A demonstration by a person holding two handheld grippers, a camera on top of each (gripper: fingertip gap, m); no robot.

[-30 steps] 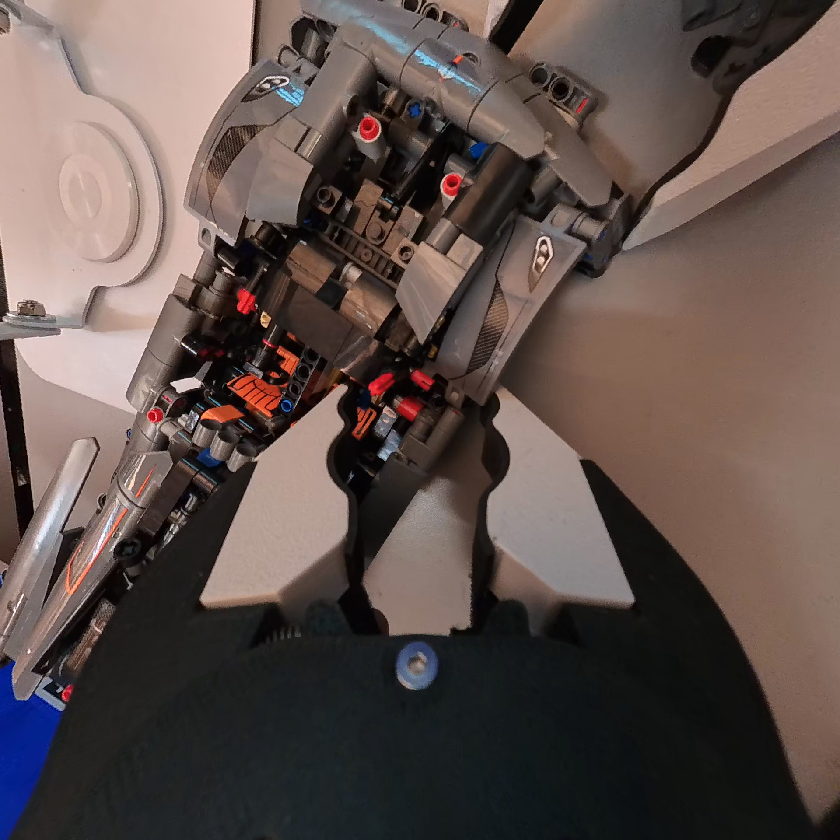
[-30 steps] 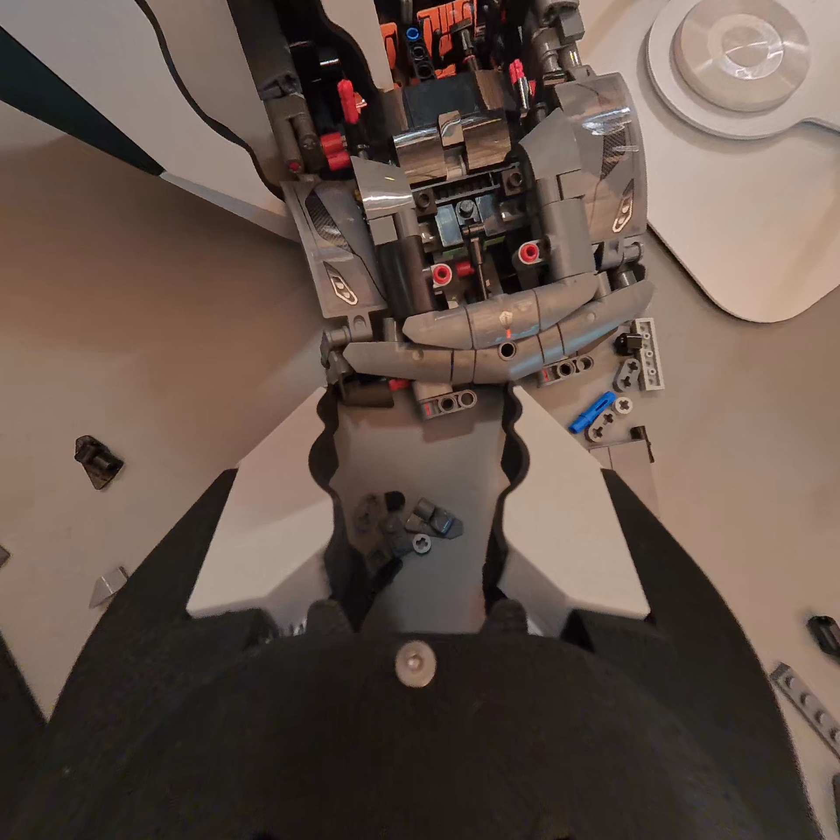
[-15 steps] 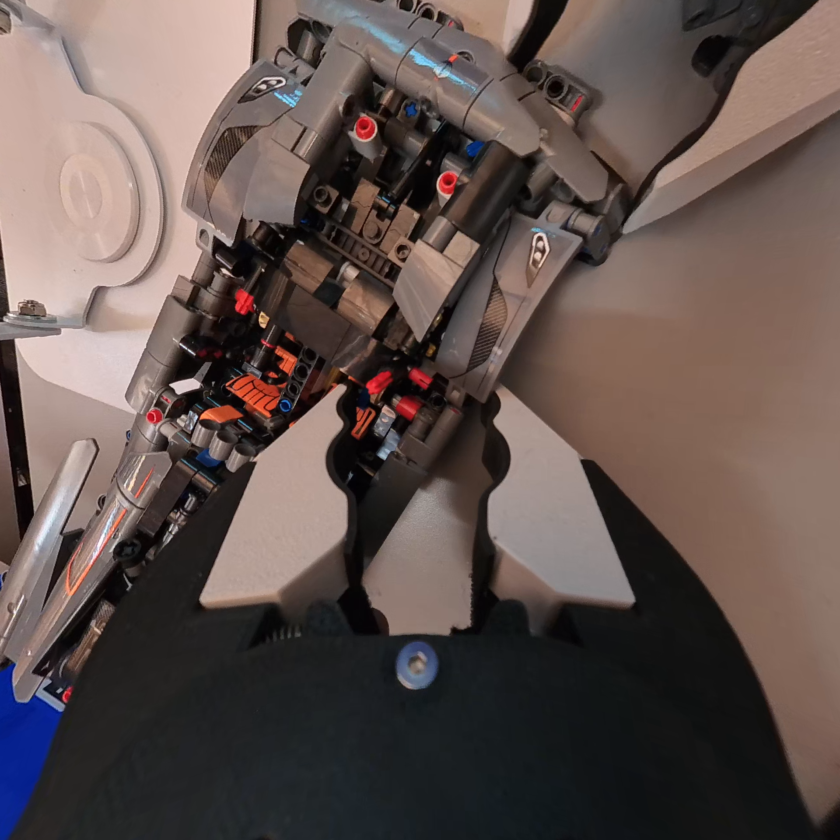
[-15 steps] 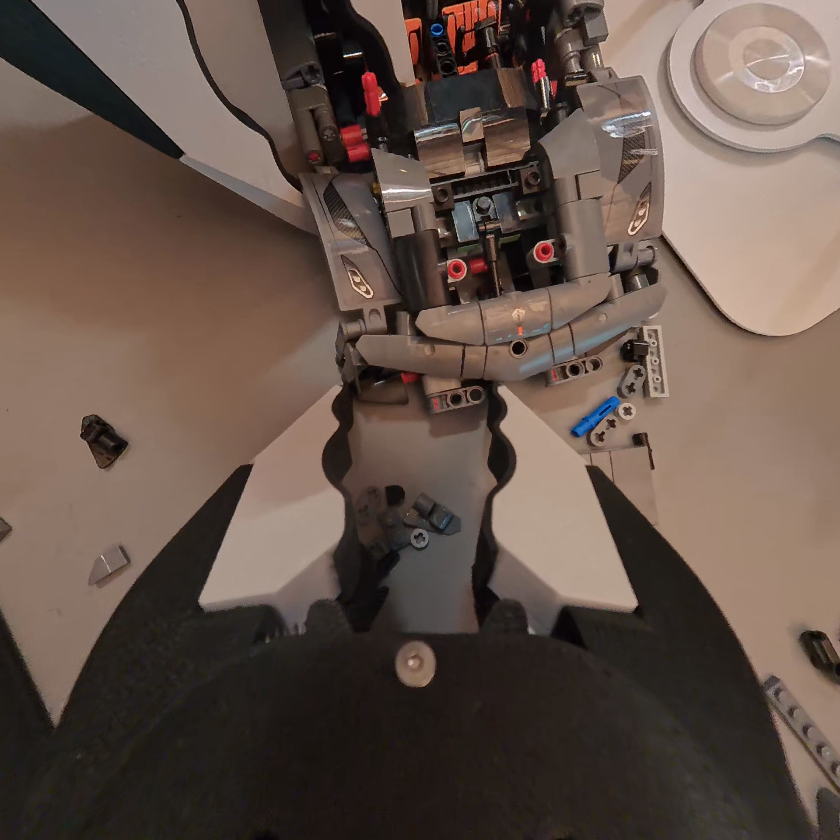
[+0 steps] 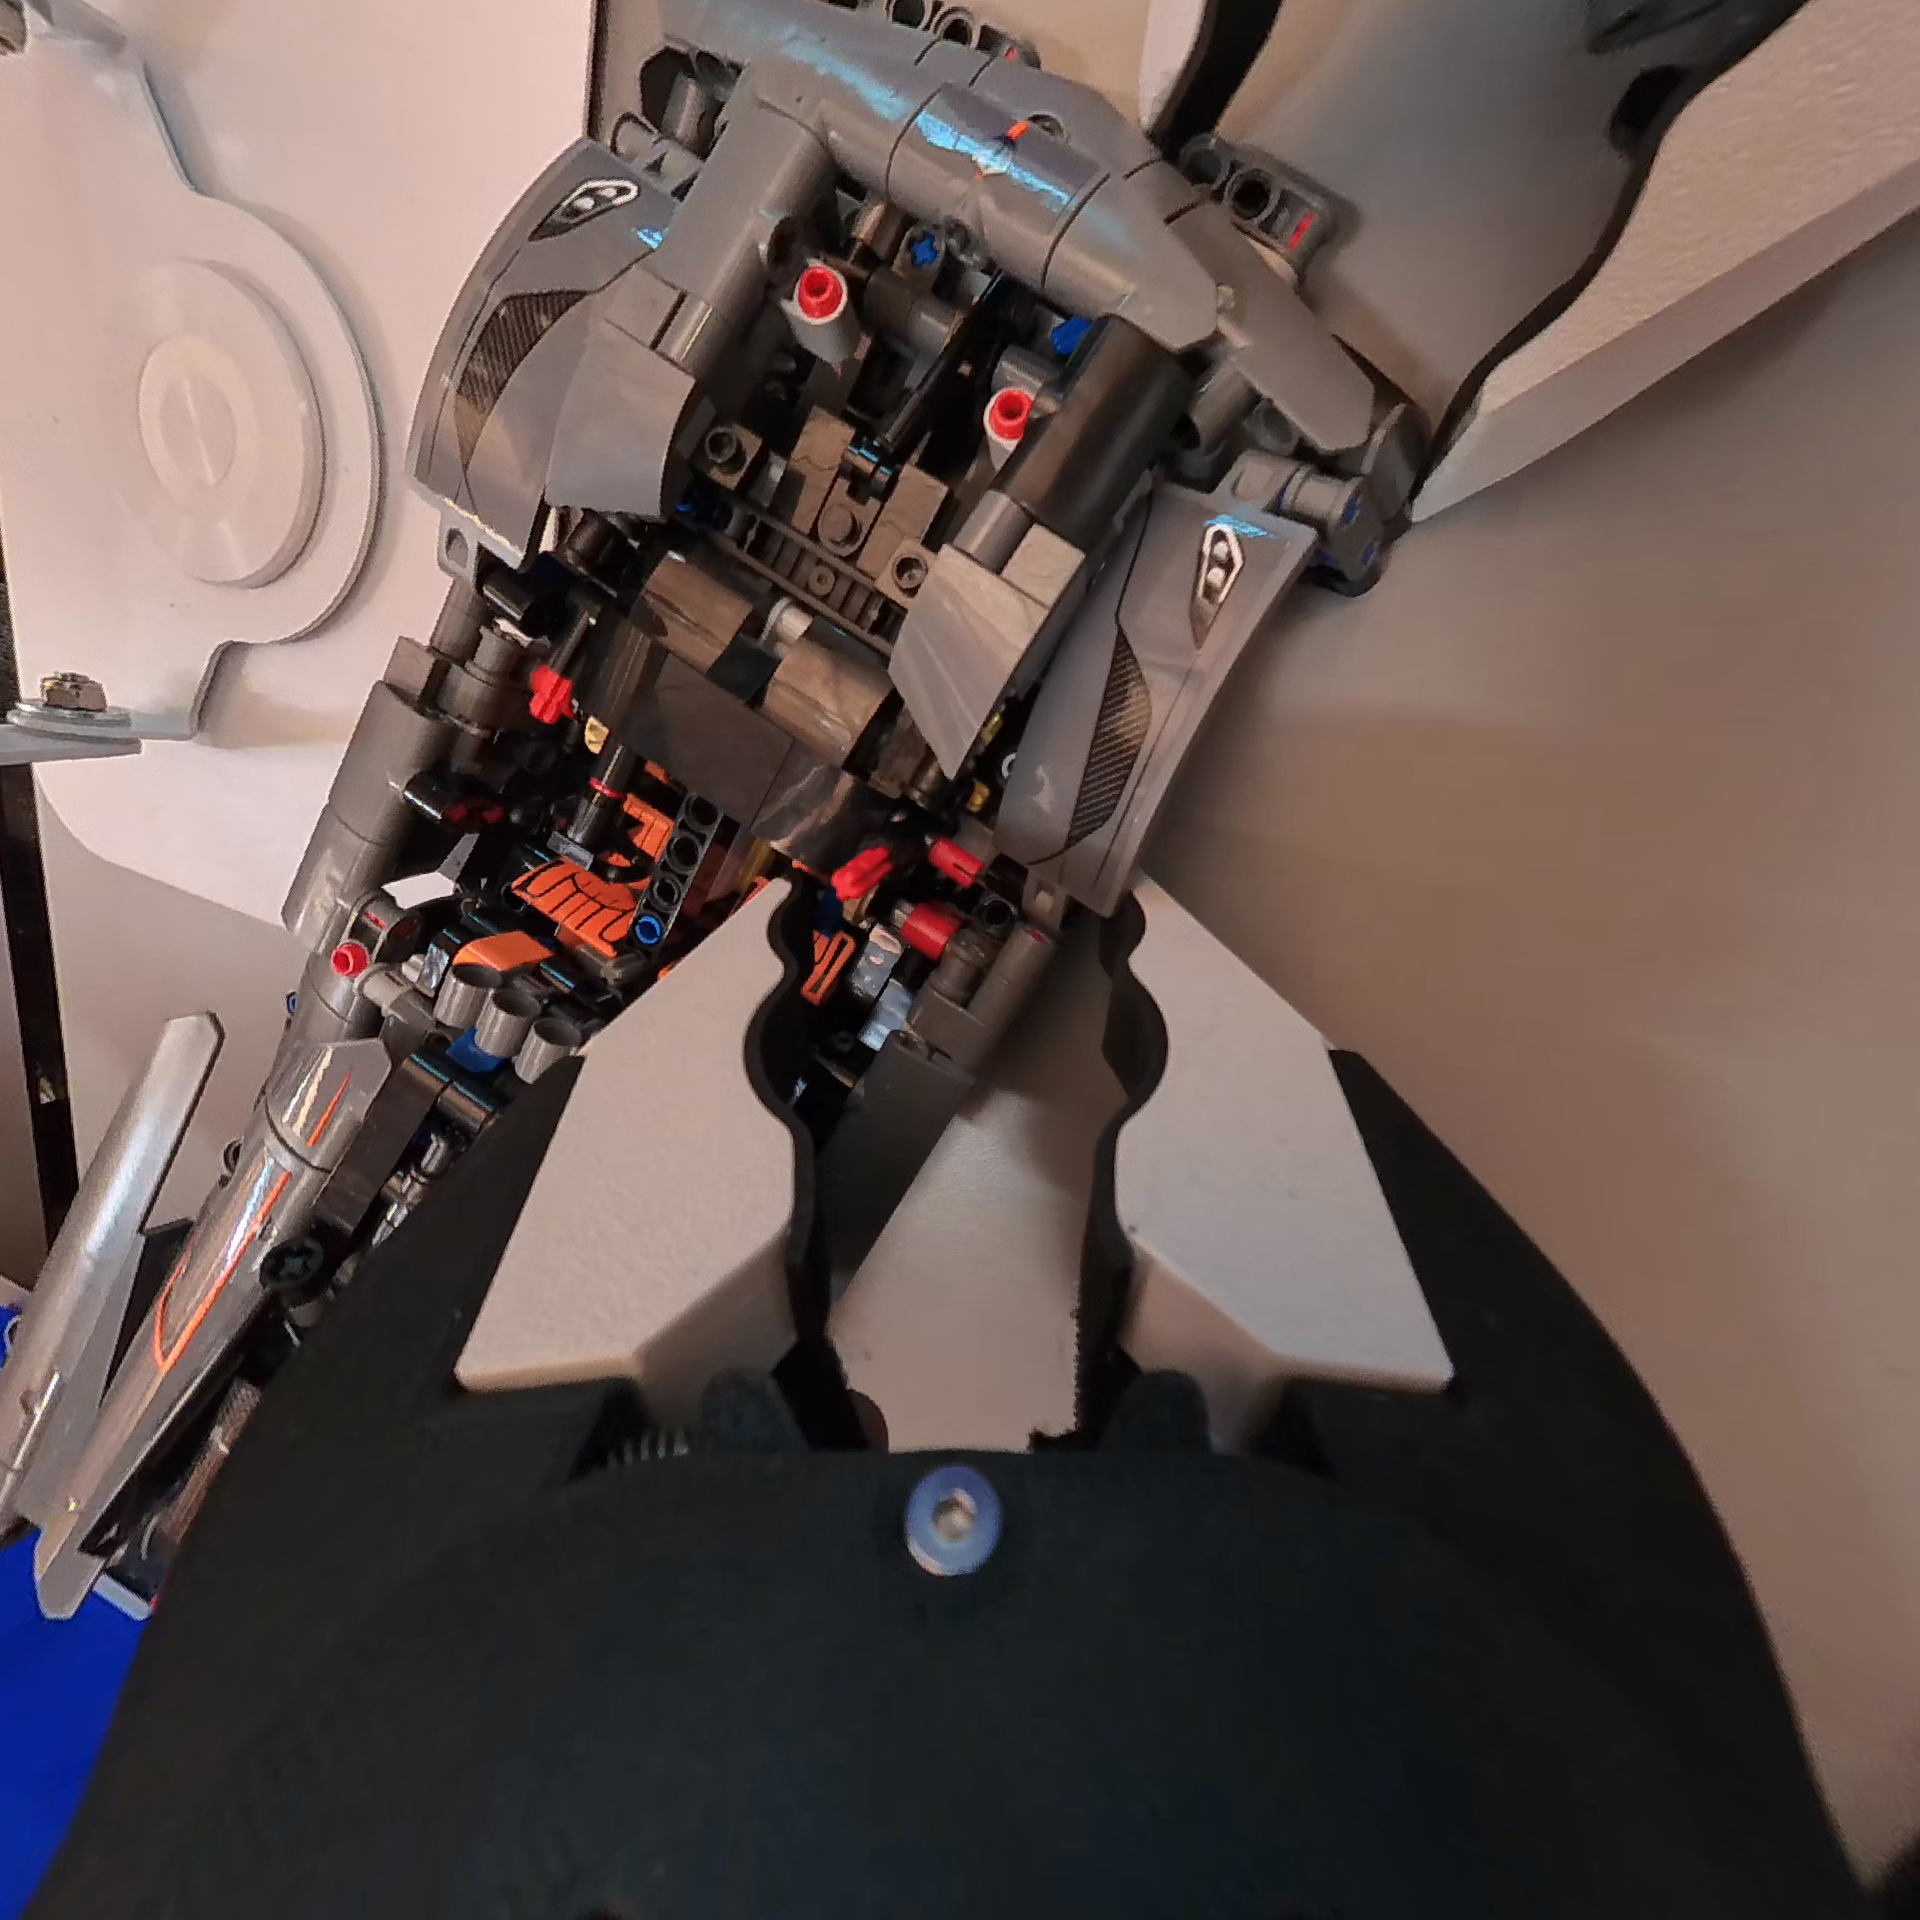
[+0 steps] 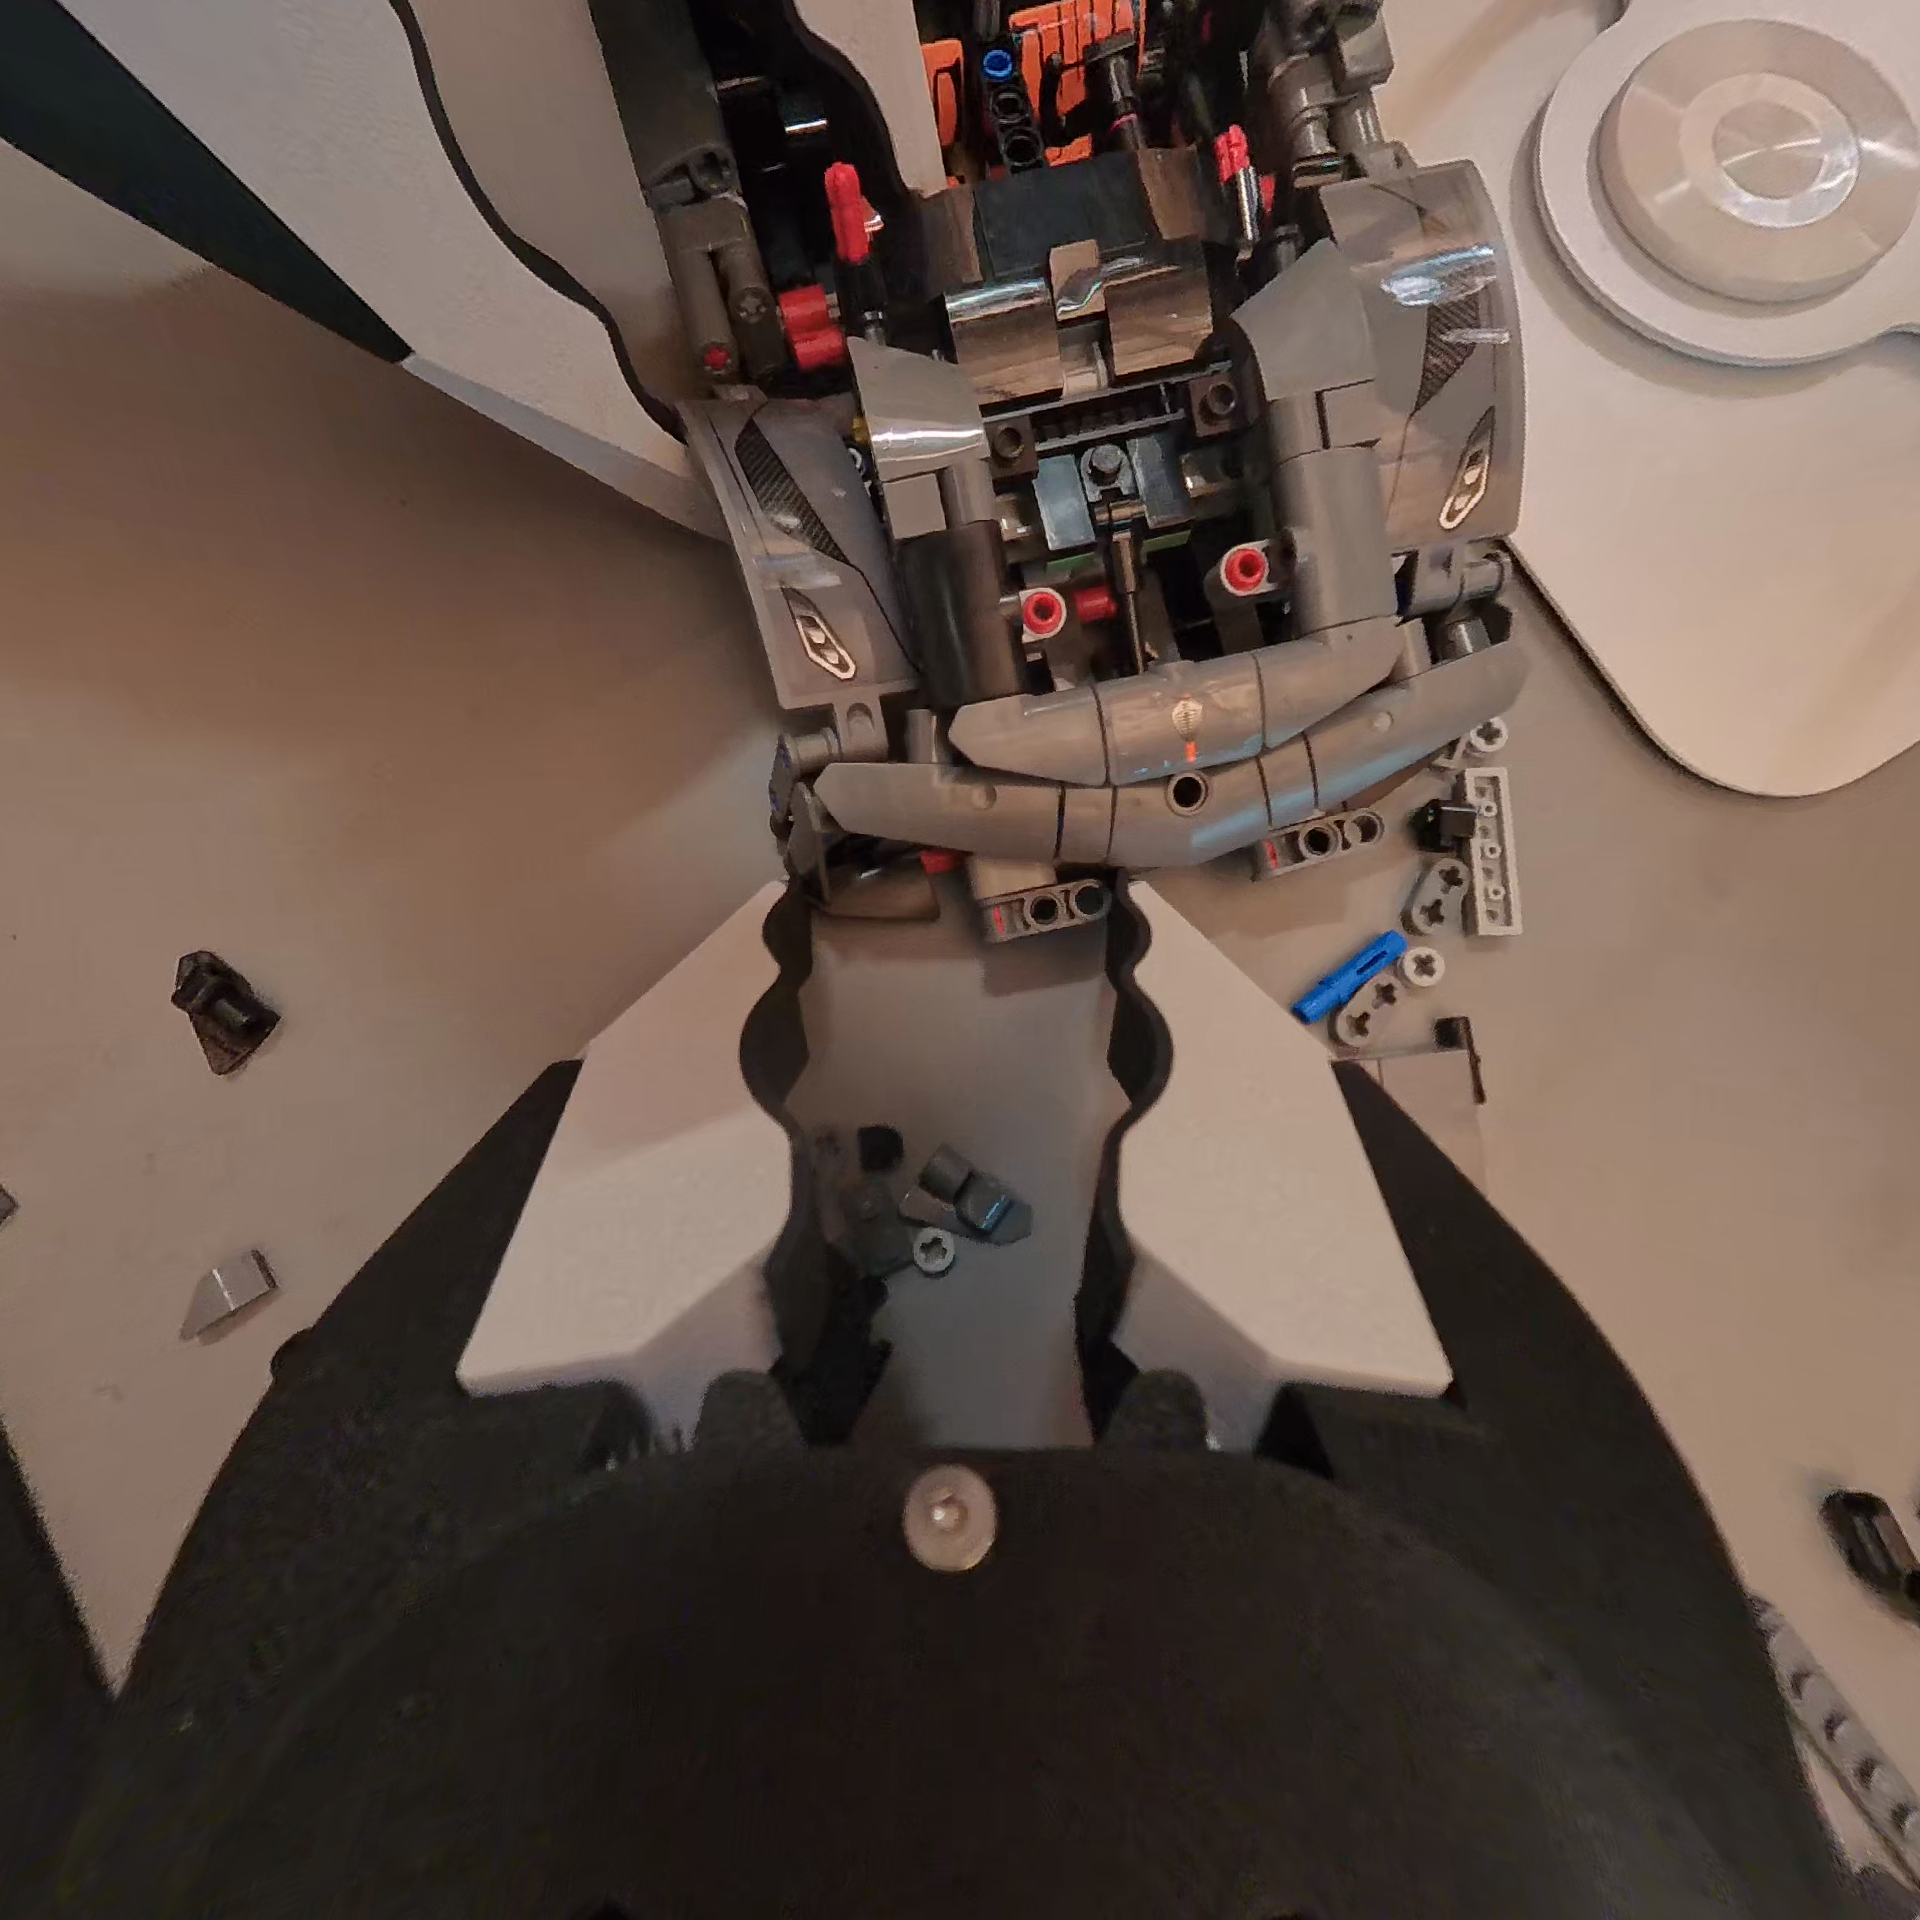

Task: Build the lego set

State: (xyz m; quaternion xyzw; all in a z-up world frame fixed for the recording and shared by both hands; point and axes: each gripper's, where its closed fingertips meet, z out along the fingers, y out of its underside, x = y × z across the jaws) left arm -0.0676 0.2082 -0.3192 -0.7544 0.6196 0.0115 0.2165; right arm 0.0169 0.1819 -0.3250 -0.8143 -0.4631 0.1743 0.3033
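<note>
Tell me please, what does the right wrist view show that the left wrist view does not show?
Only the right wrist view shows loose parts on the table: a blue pin, a black piece, a small grey slope, and a little pile of dark pieces seen between the right tool fingers.

Only the left wrist view shows the model's long grey side panel with orange lines and something blue at the lower left corner.

Both show the grey lego model, a white round-topped plate, and the other tool at the model's far end.
</note>
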